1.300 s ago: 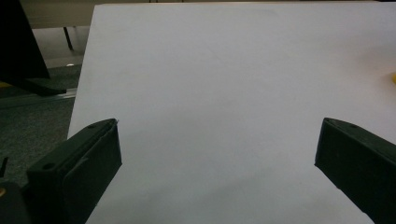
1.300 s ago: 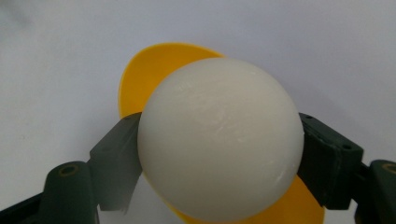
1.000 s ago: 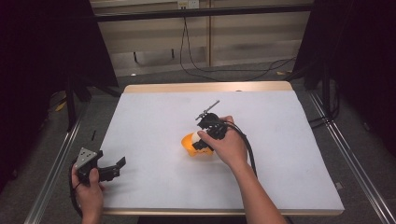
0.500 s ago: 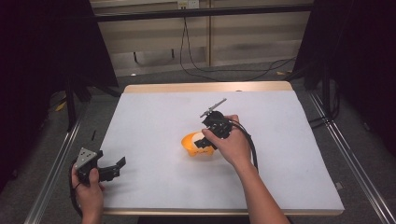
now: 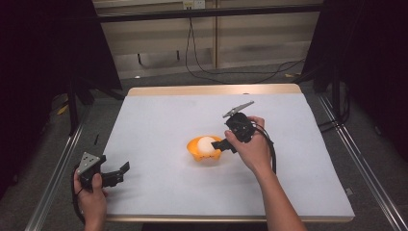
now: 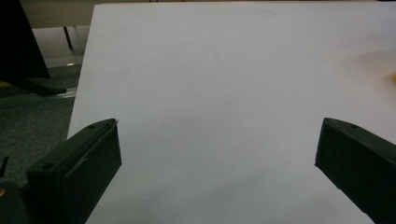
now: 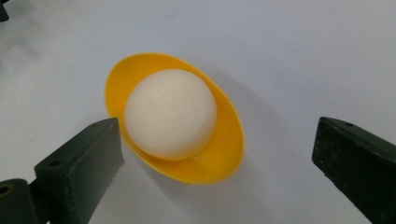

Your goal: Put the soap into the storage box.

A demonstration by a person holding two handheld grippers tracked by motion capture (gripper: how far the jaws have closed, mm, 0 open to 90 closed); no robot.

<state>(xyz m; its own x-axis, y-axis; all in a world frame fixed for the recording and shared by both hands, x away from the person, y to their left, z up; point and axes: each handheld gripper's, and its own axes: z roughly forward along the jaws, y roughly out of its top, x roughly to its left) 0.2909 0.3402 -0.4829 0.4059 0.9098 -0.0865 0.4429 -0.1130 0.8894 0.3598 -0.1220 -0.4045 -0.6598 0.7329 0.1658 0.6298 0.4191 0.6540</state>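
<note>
High view, near to far: left tongs (image 5: 114,175), jaws spread, at the near left edge of the bench (image 5: 159,125), a white, matte, flat sheet. Mid-bench: yellow bowl (image 5: 204,149), smooth plastic, oval, holding one white ball (image 5: 207,144), round and faintly glossy. Right tongs (image 5: 222,143), jaws spread, just beside the bowl's right rim. Beyond: dark cables on grey floor.

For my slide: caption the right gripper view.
Open right gripper above a white ball resting in a yellow bowl.

White table (image 5: 159,120); cables (image 5: 202,57) behind.
</note>
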